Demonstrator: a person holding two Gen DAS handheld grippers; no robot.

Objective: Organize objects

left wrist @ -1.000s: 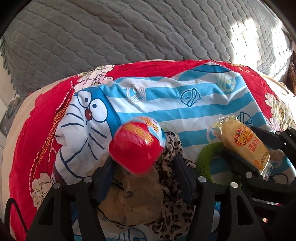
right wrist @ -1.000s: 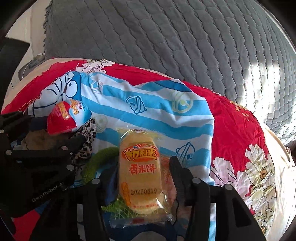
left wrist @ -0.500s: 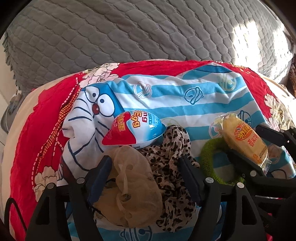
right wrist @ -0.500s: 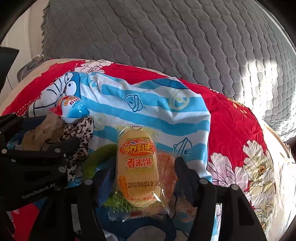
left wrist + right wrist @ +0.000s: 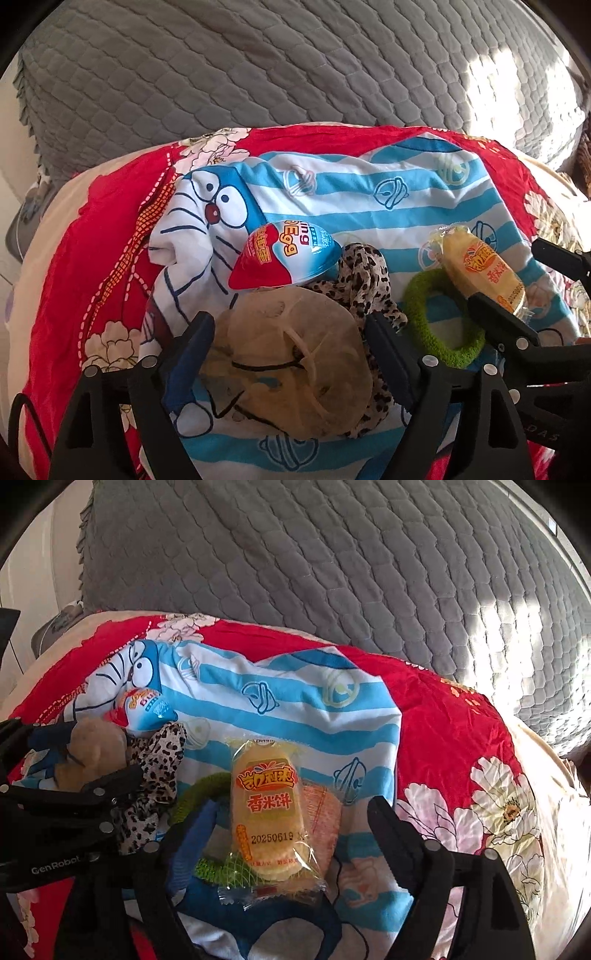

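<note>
Toy egg: a red, white and blue surprise-egg capsule (image 5: 284,260) is seen lying on its side on the striped cartoon cloth (image 5: 369,206), at 12 o'clock from the left gripper (image 5: 288,350), resting against the top edge of the pile.
Pile: a beige mesh pouch (image 5: 295,369) lies between the left fingers, with a leopard-print scarf (image 5: 369,280) at its 2 o'clock and a green fuzzy hair band (image 5: 436,317) at 3 o'clock.
Rice cracker: a yellow wrapped rice-cracker packet (image 5: 267,812) is set lengthwise between the fingers of the right gripper (image 5: 291,834), lying partly over the hair band (image 5: 199,794) and a packet of orange wafers (image 5: 321,812).
Left gripper: the fingers are spread wide; nothing is grasped, and the pouch only lies in the gap.
Right gripper: the fingers are likewise parted either side of the packet, with no contact visible.
Background: a red floral sheet (image 5: 443,746) lies under the cloth, and a grey quilted cover (image 5: 332,572) rises at 12 o'clock.
Step in hand: the next item is judged to be chosen and gripped.
Doing it well: the cracker should be pinched across its short width, gently, since it would be crushed by force; the hair band and cloth should be kept out of the closing fingers. The egg is rounded and could be rolled off by any tug on the pouch.
</note>
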